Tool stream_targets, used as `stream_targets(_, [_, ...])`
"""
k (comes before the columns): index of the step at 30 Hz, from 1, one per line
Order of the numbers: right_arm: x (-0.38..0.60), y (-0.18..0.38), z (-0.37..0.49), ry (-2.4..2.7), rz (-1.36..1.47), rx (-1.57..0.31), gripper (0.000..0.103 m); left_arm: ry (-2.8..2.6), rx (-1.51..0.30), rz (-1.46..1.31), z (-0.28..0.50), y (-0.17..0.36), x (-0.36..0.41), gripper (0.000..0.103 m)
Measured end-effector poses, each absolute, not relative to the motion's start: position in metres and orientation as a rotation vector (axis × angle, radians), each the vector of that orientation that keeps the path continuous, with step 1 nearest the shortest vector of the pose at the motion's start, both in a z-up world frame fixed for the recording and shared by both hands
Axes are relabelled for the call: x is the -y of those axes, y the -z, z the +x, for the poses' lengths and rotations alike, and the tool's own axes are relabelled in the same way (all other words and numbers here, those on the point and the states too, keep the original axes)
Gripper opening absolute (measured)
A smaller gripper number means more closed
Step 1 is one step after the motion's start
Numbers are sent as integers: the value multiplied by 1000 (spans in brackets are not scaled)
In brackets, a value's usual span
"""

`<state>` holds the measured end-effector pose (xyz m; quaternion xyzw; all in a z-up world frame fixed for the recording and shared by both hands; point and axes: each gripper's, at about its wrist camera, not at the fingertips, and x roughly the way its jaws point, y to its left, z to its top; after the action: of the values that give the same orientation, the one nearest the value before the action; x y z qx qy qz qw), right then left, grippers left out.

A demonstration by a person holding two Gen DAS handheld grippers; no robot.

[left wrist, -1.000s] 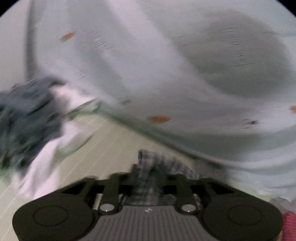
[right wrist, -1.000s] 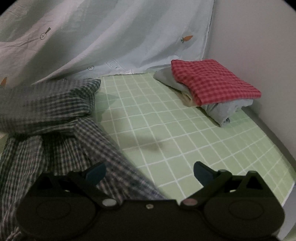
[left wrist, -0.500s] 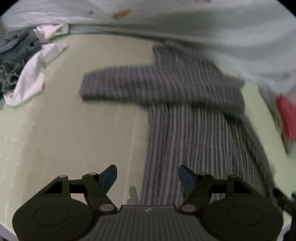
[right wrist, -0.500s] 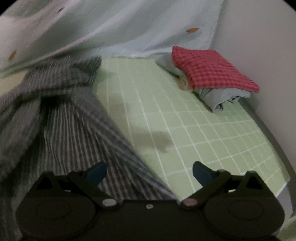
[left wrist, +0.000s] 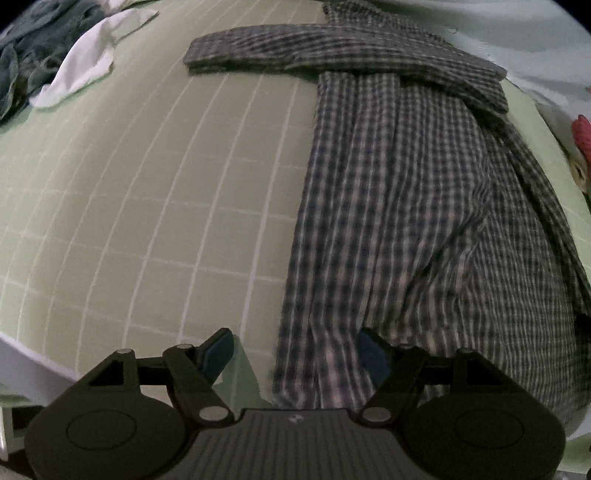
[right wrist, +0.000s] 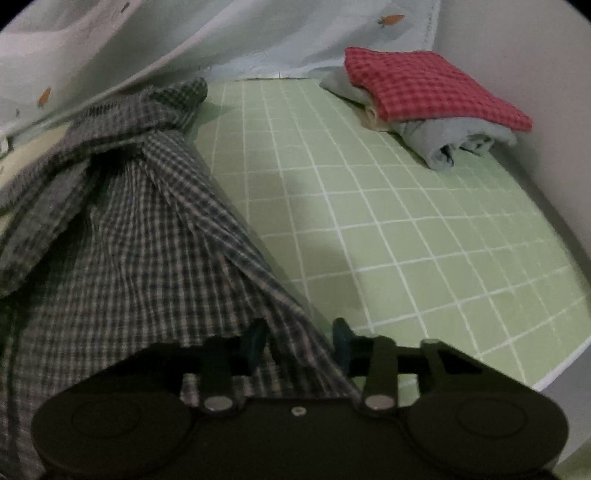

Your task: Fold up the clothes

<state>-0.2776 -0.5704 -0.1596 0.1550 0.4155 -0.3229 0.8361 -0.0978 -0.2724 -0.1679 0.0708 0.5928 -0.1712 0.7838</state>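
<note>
A dark checked shirt [left wrist: 406, 206] lies lengthwise on the green gridded mat [left wrist: 147, 184], one sleeve folded across its top toward the left. My left gripper [left wrist: 297, 354] is open at the shirt's lower left hem, one fingertip over the mat and the other over the cloth. In the right wrist view the same shirt [right wrist: 129, 240] fills the left side. My right gripper [right wrist: 299, 341] has its jaws partly closed astride the shirt's lower right hem edge, with cloth between the fingers; the frames do not show a firm pinch.
A folded stack with a red checked cloth [right wrist: 428, 88] on top sits at the mat's far right by the wall. A white garment [left wrist: 88, 62] and a dark blue pile [left wrist: 26, 55] lie far left. A pale carrot-print sheet [right wrist: 221, 33] hangs behind.
The left gripper let go of the shirt, opened, and pulled back to the lower left hem. The right gripper moved left onto the lower right hem and its jaws narrowed around the cloth.
</note>
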Motion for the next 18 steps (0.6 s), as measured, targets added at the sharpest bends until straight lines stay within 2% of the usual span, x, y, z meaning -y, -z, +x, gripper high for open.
stream_targets(1, [570,159,-280,677,338,-869,36,365,-1279,154,-100,168,272,76])
stream_targets(3, [569,157,-284,659,348,-863,23,356,-1279,155,-104,169,270,77])
stream_targets(7, [566,152,-291,615,401,-847,5,350,-1285,153,-106,167,268,78])
stream_targets(12, [549,140,-295,511,505,-786,2,349,-1292,150,-111,166,264,78])
stream_targets(18, [508,130,-275,329,483,-782,2,357,-1294,159,-123,165,257,78])
